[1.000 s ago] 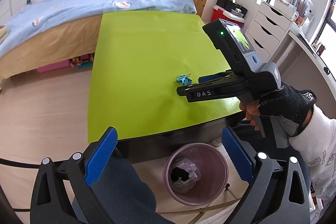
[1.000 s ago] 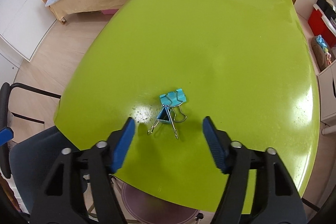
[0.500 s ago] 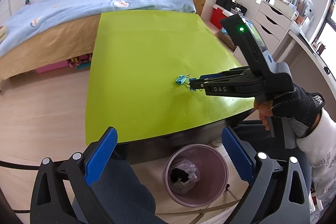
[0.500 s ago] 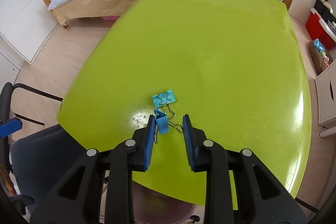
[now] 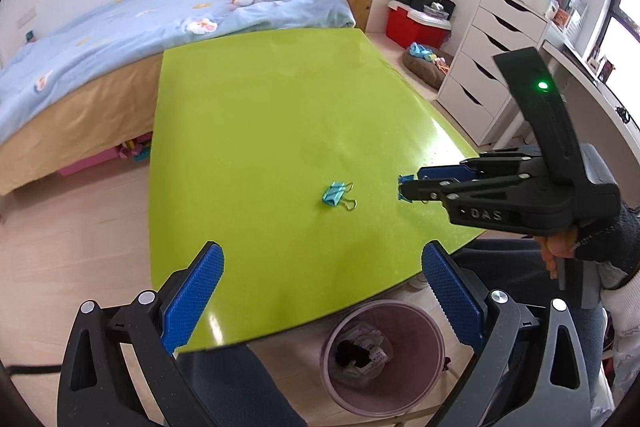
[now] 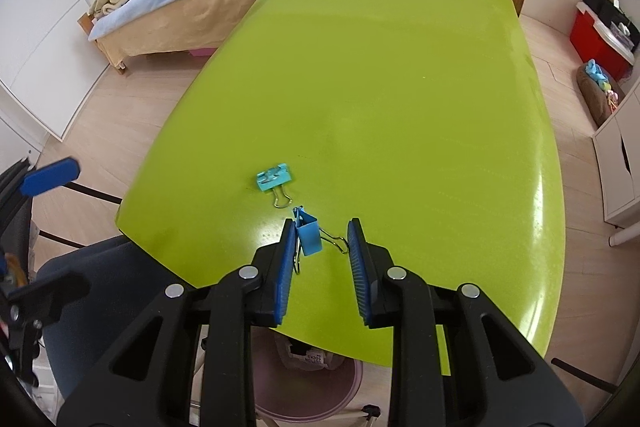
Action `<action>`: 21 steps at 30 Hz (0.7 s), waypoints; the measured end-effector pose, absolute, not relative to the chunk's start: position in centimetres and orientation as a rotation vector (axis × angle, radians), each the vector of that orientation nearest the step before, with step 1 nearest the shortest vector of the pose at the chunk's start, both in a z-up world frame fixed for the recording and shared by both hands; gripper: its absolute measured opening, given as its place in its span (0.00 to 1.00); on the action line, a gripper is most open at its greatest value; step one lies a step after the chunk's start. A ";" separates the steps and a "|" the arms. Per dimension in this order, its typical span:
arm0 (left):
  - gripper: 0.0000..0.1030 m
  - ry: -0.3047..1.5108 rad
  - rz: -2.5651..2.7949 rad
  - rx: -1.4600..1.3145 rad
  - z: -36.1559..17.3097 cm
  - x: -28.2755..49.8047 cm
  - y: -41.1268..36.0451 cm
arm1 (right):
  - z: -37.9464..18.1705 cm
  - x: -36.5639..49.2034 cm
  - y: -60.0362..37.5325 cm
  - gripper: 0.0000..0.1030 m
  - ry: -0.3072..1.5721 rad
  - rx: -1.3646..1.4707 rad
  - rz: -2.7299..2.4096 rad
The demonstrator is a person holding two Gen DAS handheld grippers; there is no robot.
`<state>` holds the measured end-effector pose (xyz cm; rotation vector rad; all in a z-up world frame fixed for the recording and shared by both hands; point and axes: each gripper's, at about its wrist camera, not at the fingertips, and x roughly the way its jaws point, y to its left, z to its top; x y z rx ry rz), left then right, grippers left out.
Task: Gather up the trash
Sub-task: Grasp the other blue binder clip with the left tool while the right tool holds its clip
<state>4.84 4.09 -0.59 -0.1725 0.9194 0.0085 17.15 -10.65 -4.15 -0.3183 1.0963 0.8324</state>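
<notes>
Two blue binder clips are on or over the green table point(image 5: 260, 115). My right gripper point(image 6: 322, 237) is shut on one binder clip point(image 6: 309, 233) and holds it just above the table near the front edge; it also shows in the left wrist view point(image 5: 404, 185). The other binder clip point(image 6: 274, 179) lies on the table just beyond it, and shows in the left wrist view point(image 5: 336, 194). My left gripper point(image 5: 320, 291) is open and empty, above the table's front edge. A pink trash bin point(image 5: 384, 351) with some trash stands on the floor below the edge.
A bed point(image 5: 100, 39) with blue bedding and plush toys stands behind the table. White drawers point(image 5: 492, 67) and a red box point(image 5: 416, 25) are at the right. A dark chair seat point(image 6: 92, 279) is at the front left of the table.
My right gripper closed on the nearer binder clip and lifted it back toward the table's front edge, apart from the other clip. My left gripper rose a little and stayed open.
</notes>
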 end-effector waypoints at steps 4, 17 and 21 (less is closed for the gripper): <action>0.93 0.953 -0.018 -0.141 -1.1 7.3 4.1 | -3.7 17.7 -11.5 0.25 1.095 -0.310 0.819; 0.92 1.098 -0.107 0.016 -5.7 14.2 2.7 | -3.8 18.5 -13.0 0.25 1.113 -0.297 0.802; 0.72 1.116 -0.121 0.033 -6.5 15.0 2.3 | -4.0 18.7 -13.2 0.25 1.117 -0.294 0.798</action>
